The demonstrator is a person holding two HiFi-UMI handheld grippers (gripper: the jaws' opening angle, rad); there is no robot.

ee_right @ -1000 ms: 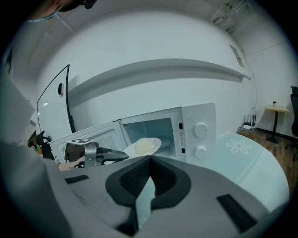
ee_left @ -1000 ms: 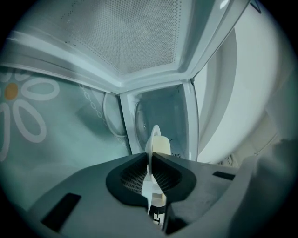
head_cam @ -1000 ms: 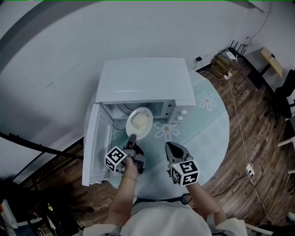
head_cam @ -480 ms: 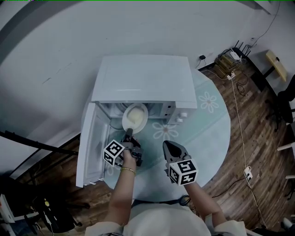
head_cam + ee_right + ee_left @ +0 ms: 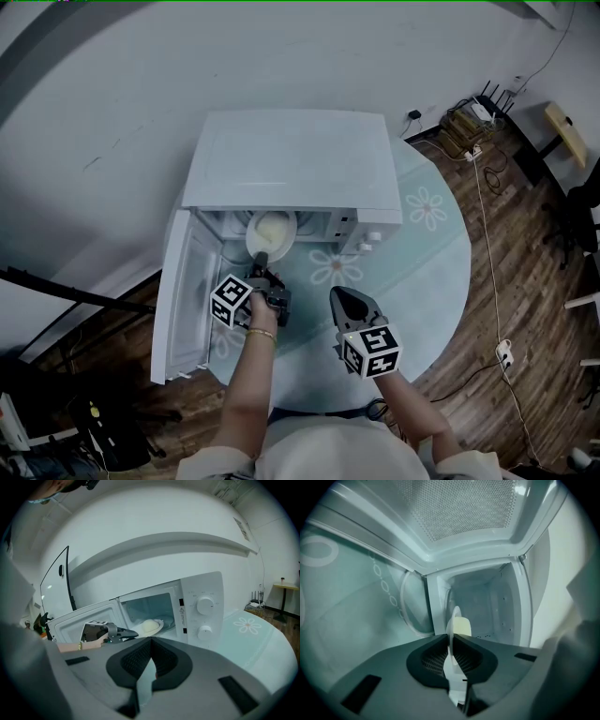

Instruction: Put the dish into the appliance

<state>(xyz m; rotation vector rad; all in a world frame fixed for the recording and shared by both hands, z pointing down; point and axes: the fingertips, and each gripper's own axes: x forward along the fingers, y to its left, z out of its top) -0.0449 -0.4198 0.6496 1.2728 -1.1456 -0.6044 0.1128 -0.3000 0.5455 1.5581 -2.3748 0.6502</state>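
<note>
A white plate [image 5: 271,231] with a pale lump of food on it is level in the mouth of the white microwave [image 5: 295,159]. Its far half is inside the cavity. My left gripper [image 5: 263,261] is shut on the plate's near rim. In the left gripper view the plate [image 5: 452,632] shows edge-on between the jaws, with the cavity [image 5: 490,604] straight ahead. The microwave door [image 5: 183,295] hangs wide open to the left. My right gripper [image 5: 337,293] hovers over the table right of the left one, shut and empty. The right gripper view shows the plate [image 5: 151,626] and the left gripper [image 5: 123,633].
The microwave stands on a round table [image 5: 427,258] with a pale green daisy-print cloth. Its two knobs [image 5: 205,605] are on the panel right of the cavity. Cables [image 5: 487,220] run over the wooden floor at the right. A dark stand [image 5: 75,300] crosses the left.
My left gripper has carried the plate forward, from in front of the opening to partly inside the cavity. The right gripper has hardly moved.
</note>
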